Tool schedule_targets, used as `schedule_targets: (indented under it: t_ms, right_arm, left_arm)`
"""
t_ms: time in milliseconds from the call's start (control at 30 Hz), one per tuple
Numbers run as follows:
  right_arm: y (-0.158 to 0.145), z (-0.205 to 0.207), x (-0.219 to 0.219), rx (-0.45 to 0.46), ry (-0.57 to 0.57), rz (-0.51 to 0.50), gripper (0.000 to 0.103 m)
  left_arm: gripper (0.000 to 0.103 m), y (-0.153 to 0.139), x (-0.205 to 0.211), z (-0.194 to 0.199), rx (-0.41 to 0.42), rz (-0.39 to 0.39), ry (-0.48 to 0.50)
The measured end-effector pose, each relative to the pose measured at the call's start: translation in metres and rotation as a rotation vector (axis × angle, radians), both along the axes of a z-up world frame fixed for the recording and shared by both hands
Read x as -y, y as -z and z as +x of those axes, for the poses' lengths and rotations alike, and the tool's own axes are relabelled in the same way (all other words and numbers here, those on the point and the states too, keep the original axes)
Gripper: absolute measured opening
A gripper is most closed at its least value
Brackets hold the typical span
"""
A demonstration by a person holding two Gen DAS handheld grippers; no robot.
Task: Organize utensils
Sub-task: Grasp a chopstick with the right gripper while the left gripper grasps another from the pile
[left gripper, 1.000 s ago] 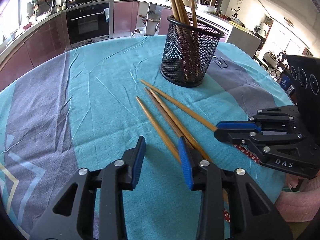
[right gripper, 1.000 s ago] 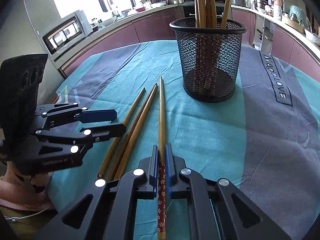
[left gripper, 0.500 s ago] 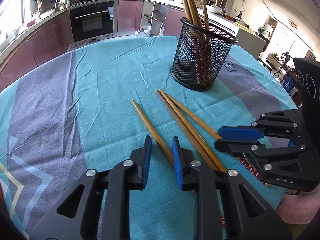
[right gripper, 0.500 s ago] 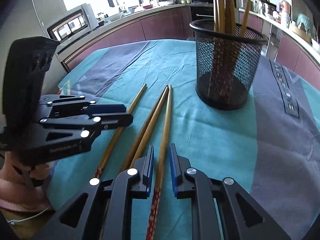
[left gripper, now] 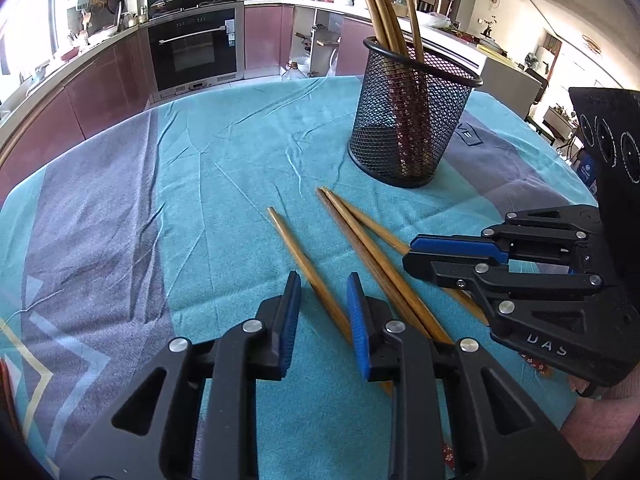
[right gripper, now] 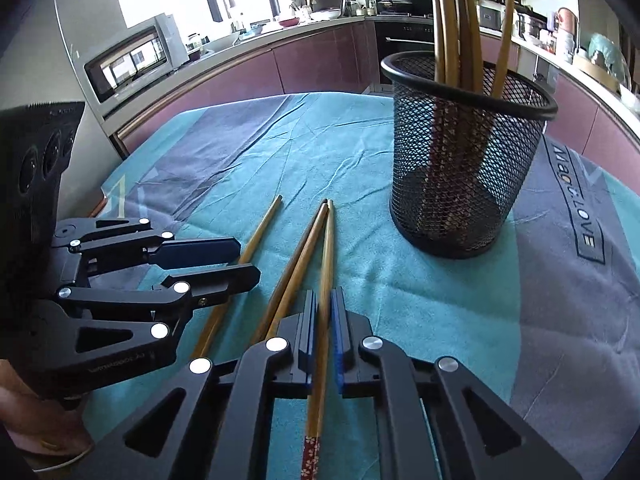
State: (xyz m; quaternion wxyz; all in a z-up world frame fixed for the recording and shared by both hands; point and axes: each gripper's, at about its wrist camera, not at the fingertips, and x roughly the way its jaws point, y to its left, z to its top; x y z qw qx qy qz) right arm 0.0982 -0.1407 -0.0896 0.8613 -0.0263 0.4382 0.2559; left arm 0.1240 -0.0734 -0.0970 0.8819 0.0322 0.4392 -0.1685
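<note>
A black mesh cup (left gripper: pixel 408 132) (right gripper: pixel 460 184) stands upright on the teal cloth with several wooden chopsticks in it. More chopsticks lie loose in front of it. My left gripper (left gripper: pixel 324 316) (right gripper: pixel 246 262) is open low over the cloth. The leftmost chopstick (left gripper: pixel 304 260) (right gripper: pixel 260 232) runs between its blue pads, nearer the right one, with a gap showing. A pair of chopsticks (left gripper: pixel 368 248) (right gripper: pixel 296 268) lies side by side to its right. My right gripper (right gripper: pixel 324 320) (left gripper: pixel 412 258) is shut on the rightmost chopstick (right gripper: pixel 329 248) (left gripper: pixel 372 222), whose red patterned end points back under it.
The round table wears a teal and grey cloth (left gripper: pixel 160 200) with wide bare stretches left of the cup. Kitchen cabinets and an oven (left gripper: pixel 196 48) stand beyond the far edge. A pink sleeve (left gripper: pixel 600 420) shows behind the right gripper.
The left gripper's jaws narrowed and came to straddle the leftmost chopstick. The right gripper opened briefly, slid a little up its chopstick, and shut on it again.
</note>
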Motion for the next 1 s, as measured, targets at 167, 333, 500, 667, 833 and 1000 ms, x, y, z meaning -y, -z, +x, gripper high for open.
schedule_targets:
  t_ms: [167, 333, 500, 667, 833, 1000]
  right_arm:
    - [0.0, 0.0, 0.006, -0.021, 0.006, 0.034, 0.006]
    - [-0.003, -0.003, 0.01, -0.029, 0.001, 0.071, 0.005]
    - [-0.011, -0.007, 0.015, -0.015, -0.01, 0.117, 0.005]
    - [-0.017, -0.009, 0.017, -0.006, -0.015, 0.134, 0.005]
    - [-0.021, -0.011, 0.022, -0.005, -0.019, 0.154, 0.005]
    - [-0.03, -0.015, 0.031, 0.015, -0.013, 0.181, 0.005]
  left_arm:
    - [0.016, 0.0, -0.006, 0.001, -0.009, -0.027, -0.028]
    - [0.012, -0.001, -0.007, 0.001, -0.01, -0.04, -0.038]
    - [0.009, -0.002, -0.006, 0.001, -0.01, -0.043, -0.042]
    - [0.008, -0.003, -0.008, 0.001, -0.011, -0.051, -0.046]
    - [0.007, -0.009, -0.01, -0.001, 0.001, -0.056, -0.05]
    - [0.002, -0.023, -0.013, -0.006, 0.02, -0.09, -0.034]
